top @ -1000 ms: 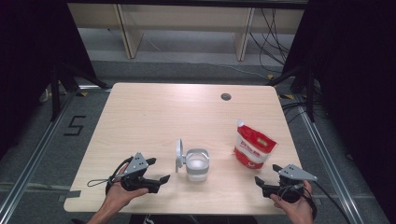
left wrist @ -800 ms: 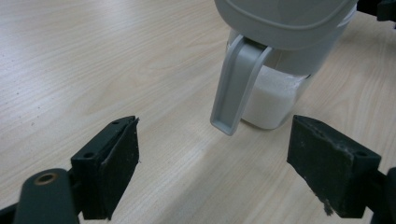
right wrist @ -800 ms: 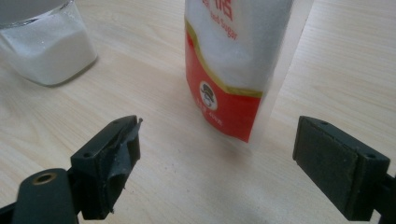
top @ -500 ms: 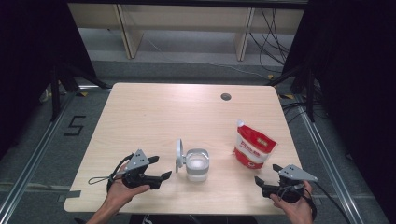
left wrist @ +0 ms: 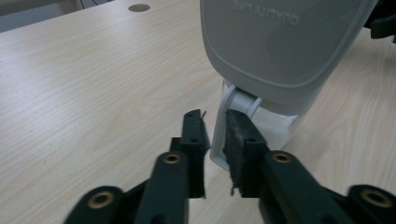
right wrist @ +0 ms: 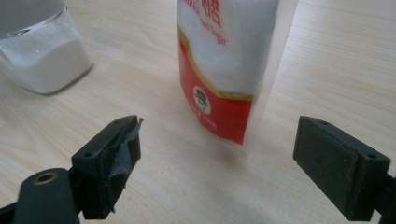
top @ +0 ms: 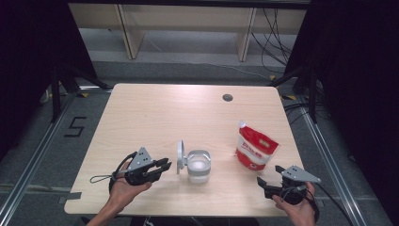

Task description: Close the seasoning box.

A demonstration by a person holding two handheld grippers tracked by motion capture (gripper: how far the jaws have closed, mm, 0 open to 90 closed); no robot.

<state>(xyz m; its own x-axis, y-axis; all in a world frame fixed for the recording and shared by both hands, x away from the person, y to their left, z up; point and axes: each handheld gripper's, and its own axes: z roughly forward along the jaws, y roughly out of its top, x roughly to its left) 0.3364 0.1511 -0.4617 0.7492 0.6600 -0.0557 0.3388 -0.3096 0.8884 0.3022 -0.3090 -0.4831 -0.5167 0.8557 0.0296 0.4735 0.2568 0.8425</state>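
Observation:
A clear jar [top: 198, 165] of white granules stands near the table's front edge, its grey hinged lid [top: 180, 155] flipped up on its left side. My left gripper [top: 164, 165] points at that lid from the left. In the left gripper view its jaws [left wrist: 212, 116] have just been closing; a narrow gap is left, with nothing gripped, just short of the lid [left wrist: 280, 42] and its white hinge [left wrist: 238, 100]. A red-and-white sugar bag [top: 255, 151] stands to the right. My right gripper [top: 260, 181] sits in front of it, open wide toward the bag [right wrist: 224, 60].
The wooden table [top: 155, 117] has a round cable hole [top: 227, 97] at the back right. The jar [right wrist: 42, 51] sits left of the bag in the right gripper view. Shelving and cables lie on the floor beyond the table.
The left gripper's jaws have come together from wide apart to a narrow gap, and the hand has shifted slightly. The right gripper, jar and bag have stayed put.

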